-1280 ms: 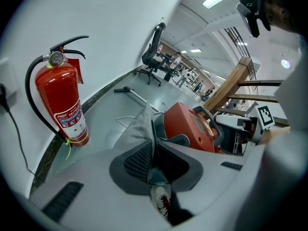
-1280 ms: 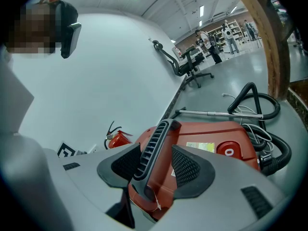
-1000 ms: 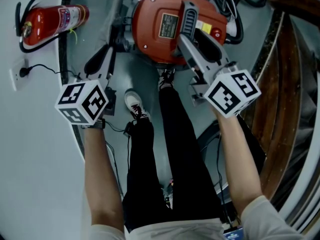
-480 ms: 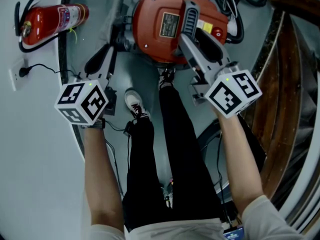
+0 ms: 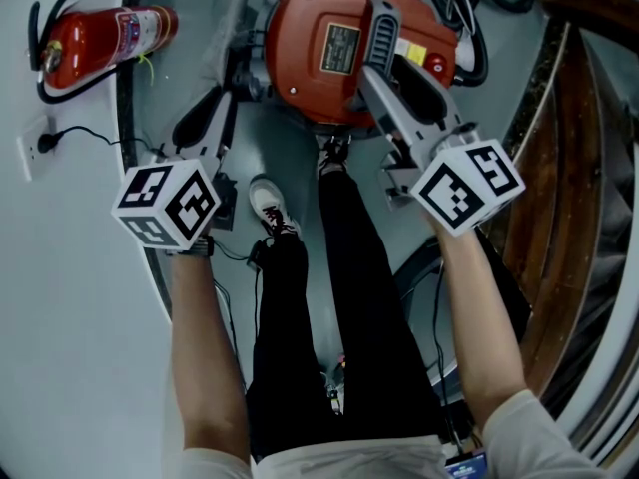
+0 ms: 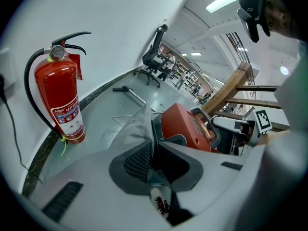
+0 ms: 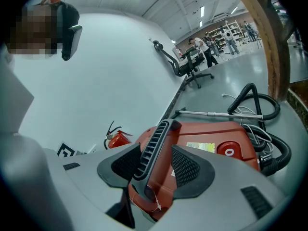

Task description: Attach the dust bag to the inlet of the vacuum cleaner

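Standing here watching: the round red plastic vacuum cleaner (image 5: 300, 38) sits on the grey floor (image 5: 80, 297) at the top centre of the head view, right past the person's white sneaker (image 5: 268, 208).

The left tongs (image 6: 159, 150) are pinched together on a grey cloth dust bag (image 6: 137, 124). The fabric comes up out of the pads in a crumpled peak. It sits just beside the vacuum's side, left of centre in the left gripper view. Can't tell from here if the bag actually meets the inlet.

The right tongs (image 7: 155, 162) straddle the black ribbed carry handle (image 7: 155, 138) on top of the vacuum. They're apart, with one pad up against the handle and a thin strip of red showing between the handle and the other pad, so it doesn't look squeezed tight.

Other stuff around:
- A red fire extinguisher (image 5: 100, 40) stands by the white wall (image 5: 60, 367) in the upper left of the head view.
- A black ribbed hose (image 7: 260, 105) is looped at the right of the right gripper view, behind the vacuum.
- A bare metal wand (image 7: 221, 113) lies on the floor next to it.
- A black office chair (image 6: 155, 57) is way off in the background, upper middle of the left gripper view.
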Demonstrator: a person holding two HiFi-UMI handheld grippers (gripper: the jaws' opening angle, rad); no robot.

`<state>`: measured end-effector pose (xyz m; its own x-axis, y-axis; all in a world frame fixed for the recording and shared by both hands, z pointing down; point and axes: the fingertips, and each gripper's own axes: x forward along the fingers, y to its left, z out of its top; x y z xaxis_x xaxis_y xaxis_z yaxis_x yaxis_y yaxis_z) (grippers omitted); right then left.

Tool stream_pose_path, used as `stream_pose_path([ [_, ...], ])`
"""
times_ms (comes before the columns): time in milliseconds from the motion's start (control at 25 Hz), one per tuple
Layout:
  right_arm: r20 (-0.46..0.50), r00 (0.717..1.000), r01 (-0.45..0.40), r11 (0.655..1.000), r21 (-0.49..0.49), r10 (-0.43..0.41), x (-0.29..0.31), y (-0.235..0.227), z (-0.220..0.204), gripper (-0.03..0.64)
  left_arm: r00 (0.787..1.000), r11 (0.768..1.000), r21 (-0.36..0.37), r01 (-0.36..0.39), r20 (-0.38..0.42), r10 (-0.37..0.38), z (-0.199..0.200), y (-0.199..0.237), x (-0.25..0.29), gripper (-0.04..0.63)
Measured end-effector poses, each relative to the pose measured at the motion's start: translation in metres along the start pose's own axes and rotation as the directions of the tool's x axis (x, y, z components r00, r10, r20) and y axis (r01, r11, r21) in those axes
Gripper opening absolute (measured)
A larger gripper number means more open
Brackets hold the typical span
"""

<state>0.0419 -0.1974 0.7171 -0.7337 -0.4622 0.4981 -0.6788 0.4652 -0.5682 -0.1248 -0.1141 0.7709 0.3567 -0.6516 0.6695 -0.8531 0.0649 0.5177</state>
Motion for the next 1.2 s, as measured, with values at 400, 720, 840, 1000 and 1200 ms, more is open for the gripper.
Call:
stream_pose_path([
  [400,-0.003,1.000,-0.003,1.000,-0.005,0.002,0.0008,0.0008,0.0005,0.201,1.000,1.000,-0.012,0.001,0.010,-0.001,0.0007,-0.0002,0.0001,0.040],
  [720,0.000,1.000,-0.006,1.000,0.002,0.006,0.0004,0.0000,-0.0014,0.201,1.000,1.000,-0.008,0.006,0.007,-0.006,0.0007,-0.0014,0.0005,0.040],
  [840,-0.001,1.000,-0.002,1.000,-0.011,0.002,0.0005,0.0008,0.0006,0.202,1.000,1.000,-0.010,0.010,0.007,-0.010,0.0009,-0.0017,0.0006,0.040],
  [1000,0.003,1.000,-0.003,1.000,-0.011,0.003,0.0005,0.0006,0.0004,0.202,1.000,1.000,-0.010,0.013,0.003,-0.013,0.0005,-0.0025,0.0008,0.040],
  [1200,0.003,1.000,0.000,1.000,-0.009,0.000,0.0004,0.0003,0.0002,0.202,1.000,1.000,-0.015,0.017,0.001,-0.017,-0.0006,-0.0052,0.0021,0.040],
])
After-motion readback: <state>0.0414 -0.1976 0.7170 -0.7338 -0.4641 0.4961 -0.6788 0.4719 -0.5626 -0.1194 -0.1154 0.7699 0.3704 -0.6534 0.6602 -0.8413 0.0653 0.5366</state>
